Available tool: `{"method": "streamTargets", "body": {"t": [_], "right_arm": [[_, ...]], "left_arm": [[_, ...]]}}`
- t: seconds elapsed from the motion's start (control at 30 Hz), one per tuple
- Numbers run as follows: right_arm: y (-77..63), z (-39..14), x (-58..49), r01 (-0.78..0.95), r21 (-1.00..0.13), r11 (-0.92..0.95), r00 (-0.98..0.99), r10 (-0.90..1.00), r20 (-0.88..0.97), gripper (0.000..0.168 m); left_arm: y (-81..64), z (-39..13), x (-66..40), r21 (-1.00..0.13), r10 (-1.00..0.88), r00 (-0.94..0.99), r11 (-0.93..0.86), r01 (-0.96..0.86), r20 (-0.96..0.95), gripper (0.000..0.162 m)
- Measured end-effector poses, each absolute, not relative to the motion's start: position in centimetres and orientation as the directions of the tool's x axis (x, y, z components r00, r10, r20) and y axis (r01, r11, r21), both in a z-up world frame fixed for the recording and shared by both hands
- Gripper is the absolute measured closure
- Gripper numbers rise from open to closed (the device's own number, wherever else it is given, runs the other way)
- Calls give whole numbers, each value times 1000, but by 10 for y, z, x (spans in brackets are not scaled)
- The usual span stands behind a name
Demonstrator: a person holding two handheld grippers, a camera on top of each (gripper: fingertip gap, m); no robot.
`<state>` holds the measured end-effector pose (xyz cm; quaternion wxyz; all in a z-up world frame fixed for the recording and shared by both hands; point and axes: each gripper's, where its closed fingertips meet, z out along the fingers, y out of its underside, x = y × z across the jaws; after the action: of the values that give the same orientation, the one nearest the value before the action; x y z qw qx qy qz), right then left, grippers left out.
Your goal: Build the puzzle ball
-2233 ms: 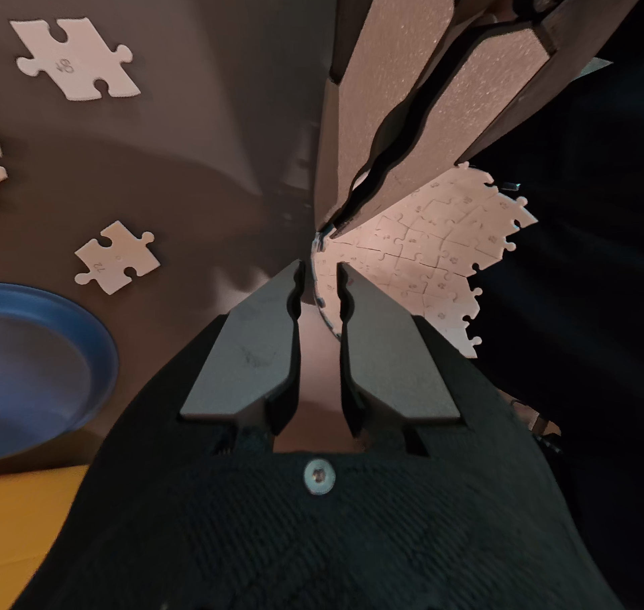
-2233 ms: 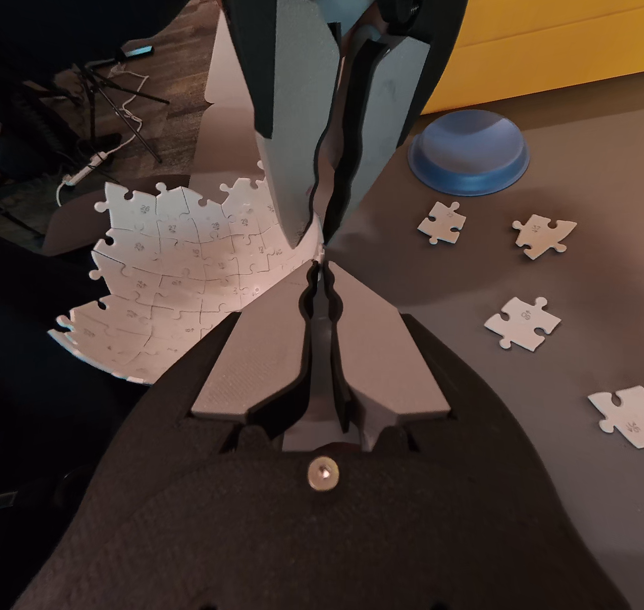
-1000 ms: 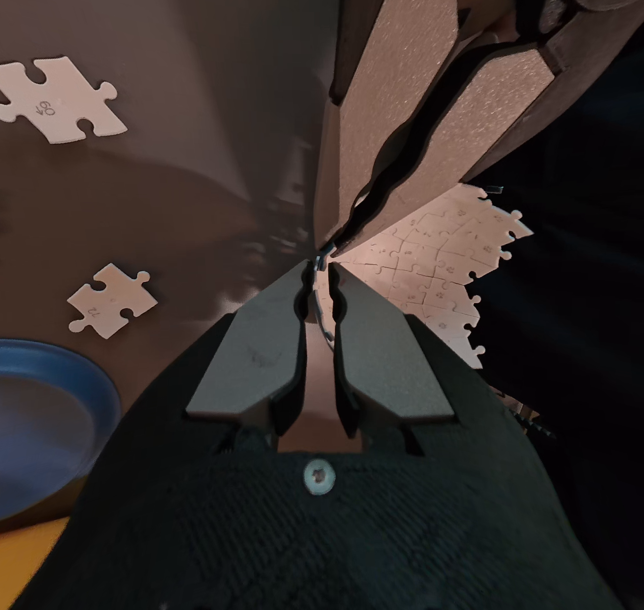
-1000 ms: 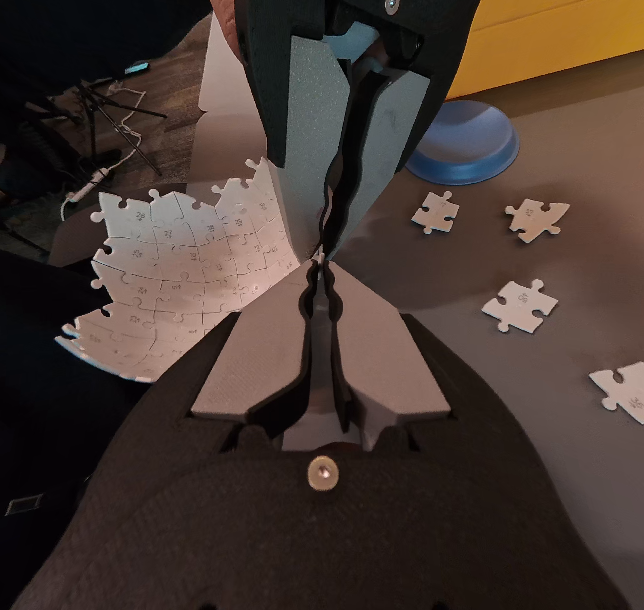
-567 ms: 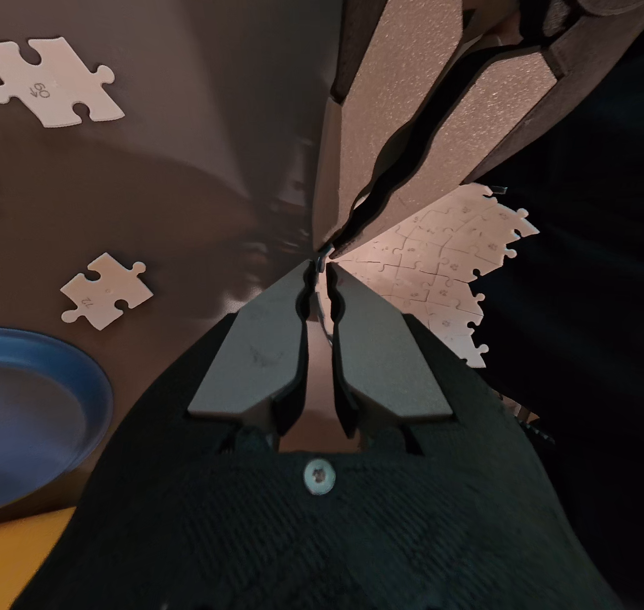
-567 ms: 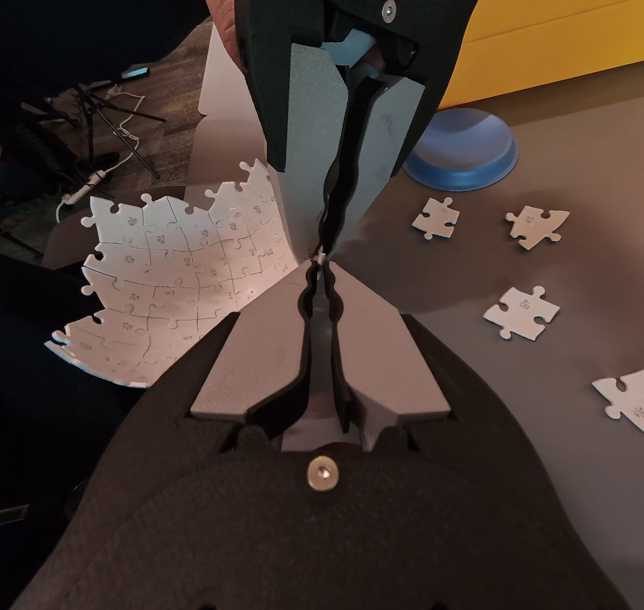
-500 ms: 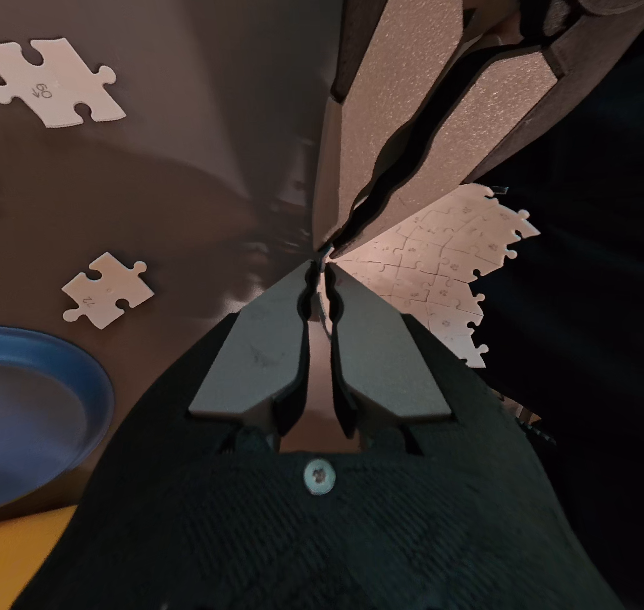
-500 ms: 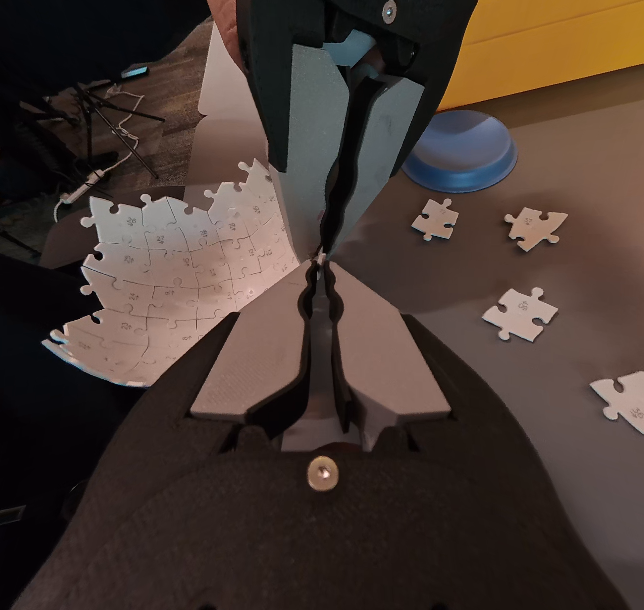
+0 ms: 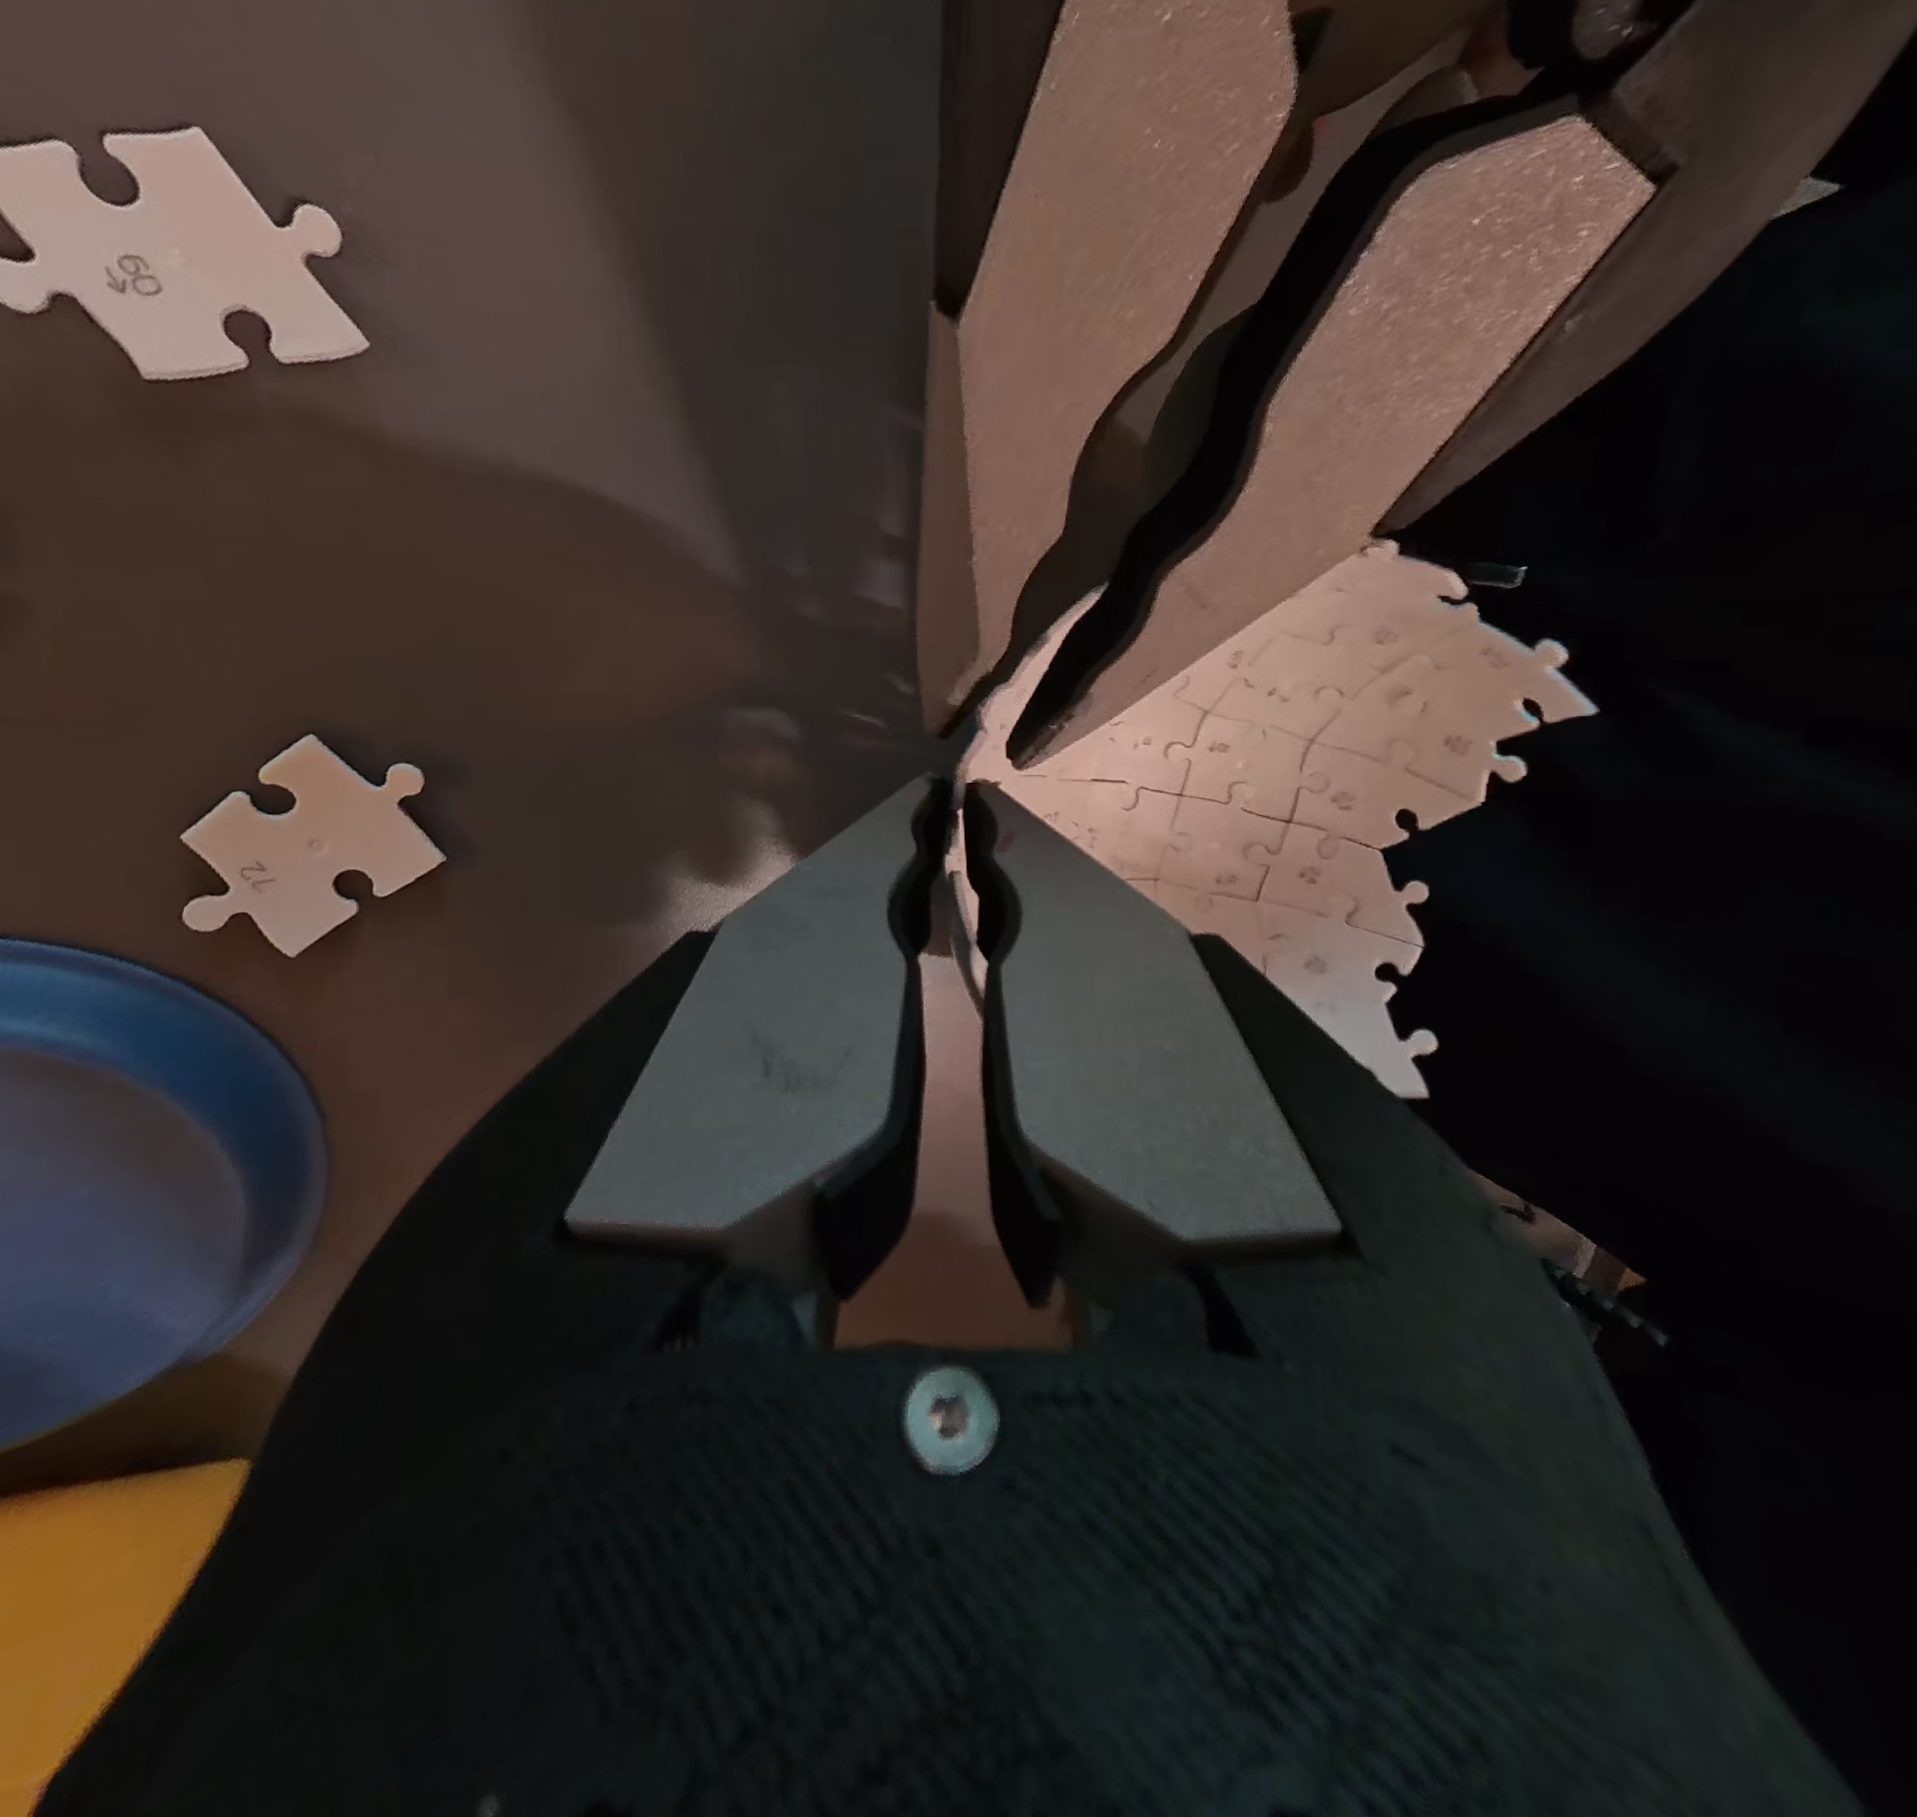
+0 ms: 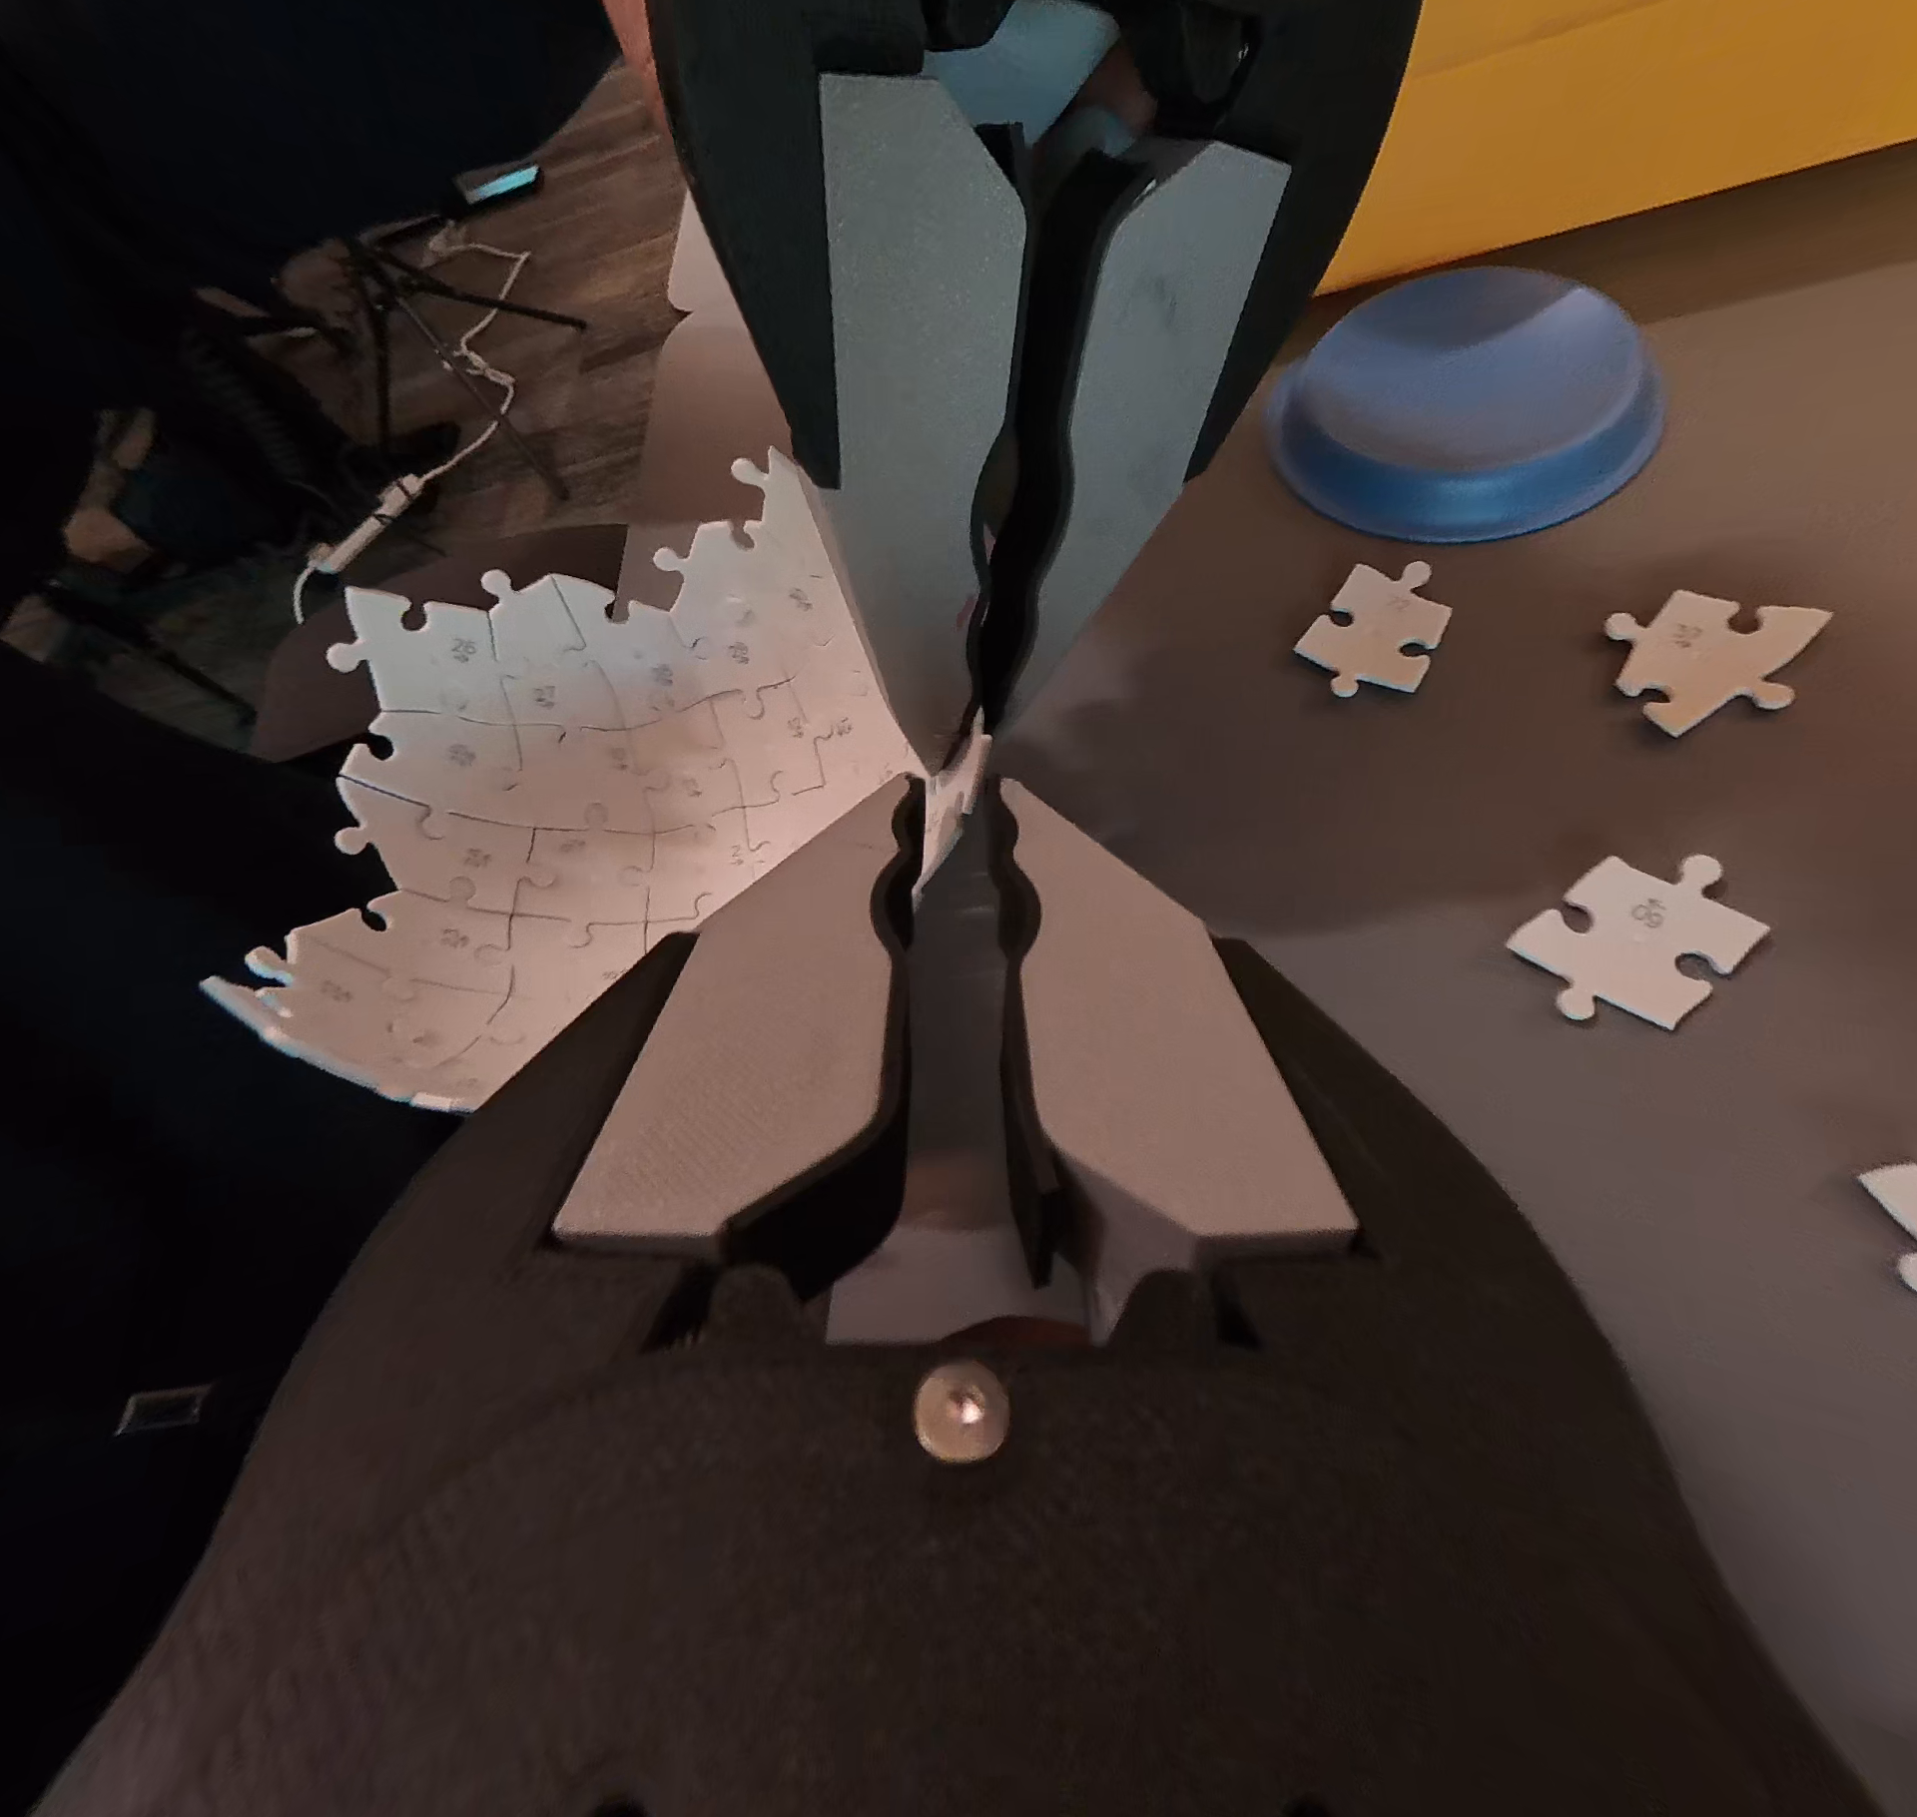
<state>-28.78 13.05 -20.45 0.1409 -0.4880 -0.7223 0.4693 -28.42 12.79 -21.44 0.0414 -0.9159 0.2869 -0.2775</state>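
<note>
Gripping: left gripper [image 9: 952,801] jaws pinch the shell [image 10: 581,782] rim, steadying it.
Piece: right gripper [image 10: 960,805] jaws clamp piece [image 10: 960,782] for joining.

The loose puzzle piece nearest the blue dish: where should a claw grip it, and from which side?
The puzzle piece lies flat on the table, beside the blue dish. Probably come from straight above and pinch its two straighter opposite edges at the middle; the knobs are too small to hold.
</note>
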Motion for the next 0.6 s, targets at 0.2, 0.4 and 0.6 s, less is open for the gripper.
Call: {"method": "streamTargets", "body": {"t": [0.2, 0.4, 0.6], "right_arm": [[131, -210, -285, 634, -765, 108, -500, 812, -300, 159], [128, -209, -279, 717, -685, 129, -519, 755, -401, 156], [120, -209, -283, 754, -629, 190, -540, 725, -427, 159]], "left_arm": [[127, -213, -282, -249, -577, 686, -815, -524, 443, 161], [125, -211, -282, -263, -587, 690, -808, -527, 423, 161], [125, -206, -281, -289, -585, 690, -811, -509, 426, 162]]}}
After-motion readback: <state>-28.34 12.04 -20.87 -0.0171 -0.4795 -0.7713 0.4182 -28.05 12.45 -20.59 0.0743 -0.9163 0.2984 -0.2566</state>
